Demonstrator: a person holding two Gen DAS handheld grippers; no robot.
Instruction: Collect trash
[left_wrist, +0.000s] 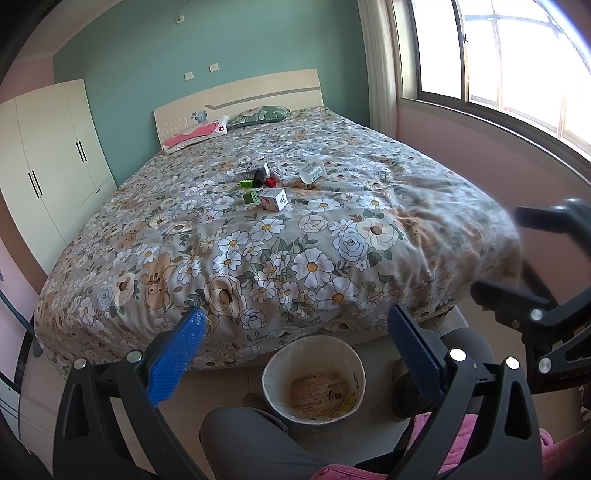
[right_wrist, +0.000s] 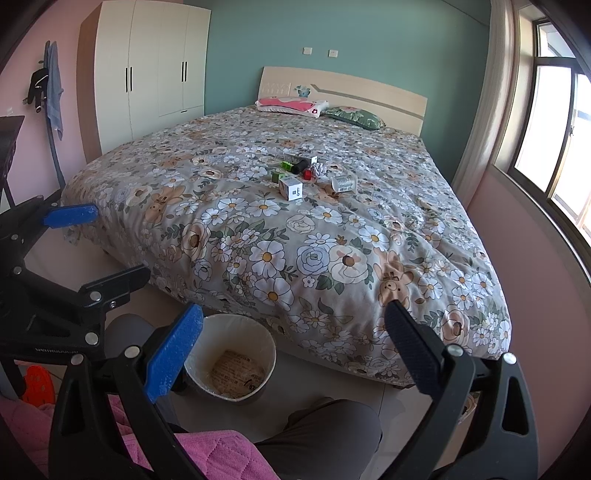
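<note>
- Both tongs hang low over the person's grey-trousered knees, empty. The left tongs (left_wrist: 297, 328) stand wide apart, blue ribbed pads facing each other across a broad gap; the right tongs (right_wrist: 295, 325) are just as wide and hold nothing.
- The trash lies in a loose cluster near the middle of the bed, in the upper centre of both views: a white cardboard box with red print (left_wrist: 274, 199), small green cubes (left_wrist: 249, 196), a short black cylinder (left_wrist: 258, 178), a small red cube (left_wrist: 270, 181), a crumpled silvery wrapper (left_wrist: 282, 170) and a white paper cup tipped on its side (left_wrist: 312, 172).
- A round pale bin with a thin plastic liner (left_wrist: 314, 376) stands on the floor at the foot of the bed, at the bottom centre, between the person's legs. Only printed paper shows at its bottom.
- Risk, reach: the cluster is well apart from both tongs, so the person would probably have to lean over the bed, and a knee could knock the bin.
- Risk, surface: the floral quilt (left_wrist: 295, 258) is soft, puffy and creased. Pressing down on a small cube may sink it into the fabric, or the pads may pinch cloth along with it.
- Risk, shape: the cup looks thin-walled and, lying sideways, may roll or crush. The cylinder may roll too.
- Risk, material: the wrapper seems light and springy and could slip from the ribbed pads on the way to the bin.
</note>
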